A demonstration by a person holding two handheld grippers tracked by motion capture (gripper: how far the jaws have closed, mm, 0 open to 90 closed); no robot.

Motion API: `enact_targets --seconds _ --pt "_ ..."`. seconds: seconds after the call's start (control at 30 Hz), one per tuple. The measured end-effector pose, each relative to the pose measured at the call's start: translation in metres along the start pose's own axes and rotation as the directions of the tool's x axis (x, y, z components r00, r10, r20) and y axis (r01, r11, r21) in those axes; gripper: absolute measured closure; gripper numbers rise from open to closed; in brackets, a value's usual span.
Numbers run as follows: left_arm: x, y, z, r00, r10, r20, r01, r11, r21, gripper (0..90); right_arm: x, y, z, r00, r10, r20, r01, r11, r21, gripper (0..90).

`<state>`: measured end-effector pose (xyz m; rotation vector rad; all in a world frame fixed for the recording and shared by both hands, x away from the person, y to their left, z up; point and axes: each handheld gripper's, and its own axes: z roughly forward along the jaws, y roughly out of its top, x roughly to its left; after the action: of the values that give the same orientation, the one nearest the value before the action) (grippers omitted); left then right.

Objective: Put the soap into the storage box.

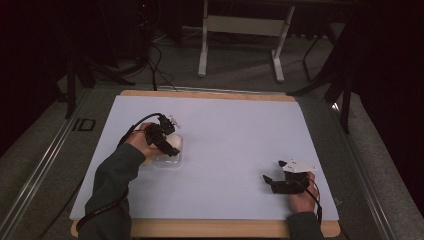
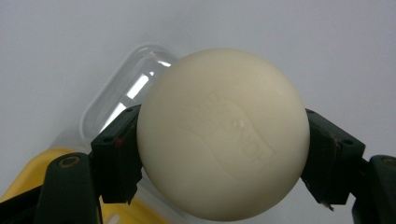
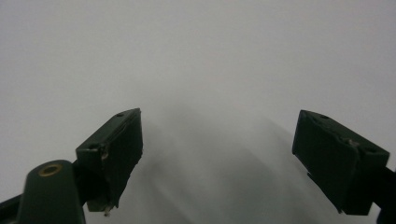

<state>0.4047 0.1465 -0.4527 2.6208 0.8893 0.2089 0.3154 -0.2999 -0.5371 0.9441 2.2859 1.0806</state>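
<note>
While left tongs (image 2: 223, 154) clamp cream soap bar (image 2: 223, 135) over seemingly clear tray (image 2: 119, 88), right tongs (image 3: 219, 158) gape, unladen.

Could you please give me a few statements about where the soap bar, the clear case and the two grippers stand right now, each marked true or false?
1. The left gripper is shut on the cream soap bar. True.
2. The right gripper holds a yellow sponge. False: its fingers stand apart with nothing between them, over the white table sheet.
3. A clear plastic case lies on the sheet behind the soap bar in the left gripper view. True.
4. The soap bar is flat and square. False: it is rounded, with a raised imprint on its face.
5. In the high view the two grippers touch. False: they are far apart.
</note>
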Motion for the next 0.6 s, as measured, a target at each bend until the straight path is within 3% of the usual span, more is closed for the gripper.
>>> enact_targets --seconds 0.6 --pt "0.013 -0.018 -0.006 0.9949 -0.095 -0.033 0.095 0.9955 -0.007 25.4 0.0 0.0 0.0 1.0 -0.003 0.002 0.003 1.0 0.001 15.8"
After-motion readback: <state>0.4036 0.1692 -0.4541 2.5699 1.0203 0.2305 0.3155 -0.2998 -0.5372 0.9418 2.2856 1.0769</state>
